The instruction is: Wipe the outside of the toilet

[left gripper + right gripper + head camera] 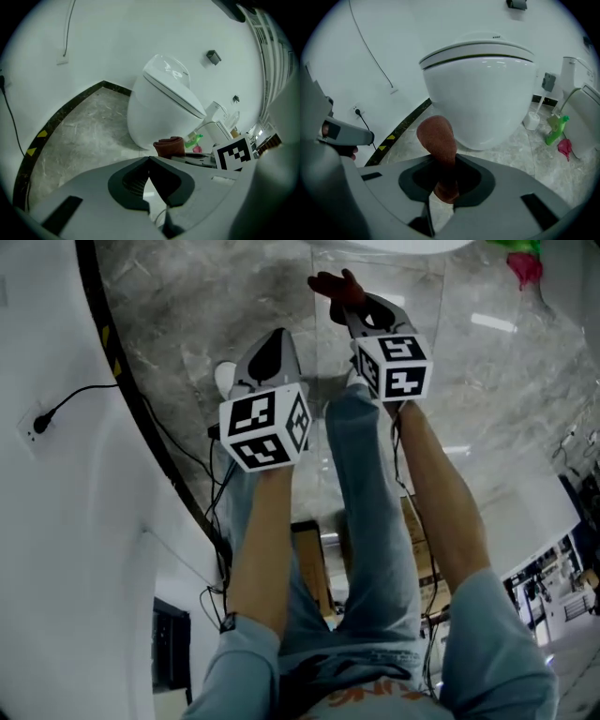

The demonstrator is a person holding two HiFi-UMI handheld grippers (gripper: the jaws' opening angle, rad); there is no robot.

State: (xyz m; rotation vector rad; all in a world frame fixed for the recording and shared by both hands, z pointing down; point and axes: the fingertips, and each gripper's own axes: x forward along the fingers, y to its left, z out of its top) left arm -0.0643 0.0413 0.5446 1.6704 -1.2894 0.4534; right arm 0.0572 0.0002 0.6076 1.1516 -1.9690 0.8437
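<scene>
Wiping looks not yet begun: the fingers of the right gripper [443, 180] pinch a cloth [436, 138] just short of the toilet [483, 89] on the floor [525, 145], the left gripper [150, 161] has its fingers pressed together on nothing, and the next move calls for pressing the cloth to the bowl's outside.

Toilet [394, 245]: only a rim sliver, cut by head view's top edge.
Cloth [437, 136]: lower end buried between right gripper's [445, 182] jaws.
Wall fitting [213, 56]: too small to identify.
</scene>
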